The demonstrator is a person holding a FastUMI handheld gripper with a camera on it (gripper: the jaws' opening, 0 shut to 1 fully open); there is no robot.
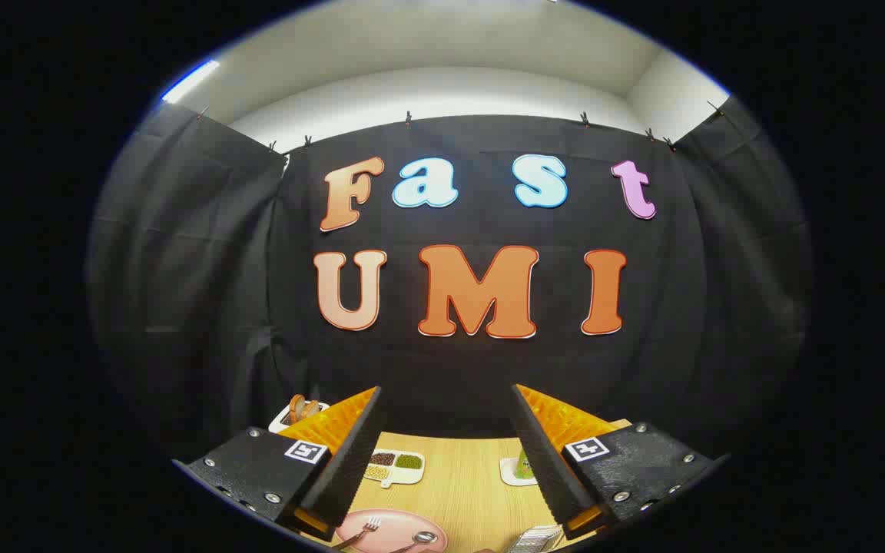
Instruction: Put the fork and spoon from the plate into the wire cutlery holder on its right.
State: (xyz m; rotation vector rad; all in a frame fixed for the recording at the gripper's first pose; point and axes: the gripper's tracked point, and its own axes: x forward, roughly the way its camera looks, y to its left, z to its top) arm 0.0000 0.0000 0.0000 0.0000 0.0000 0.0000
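The claw [446, 407] is held above the wooden surface [465, 484] with its two fingers spread wide, and nothing is between them. It points mostly at the black cloth wall behind.

At the bottom of the frame, just left of centre, lies a pink plate [389, 526]. The fork [362, 530] rests on the left part of the plate with its prongs pointing up in the frame, and the spoon [421, 539] lies to the right of it, its bowl on the plate. Both are below the gap between the fingers, close to the left finger.

To the right of the plate, near the base of the right finger, the wire cutlery holder [535, 539] is partly visible at the lower edge.

Further back on the surface stands a white divided tray [396, 465] with brown and green fillings. A white dish with something green [518, 468] is beside the right finger. Behind the left finger, a white tray with bread [296, 411] can be seen.
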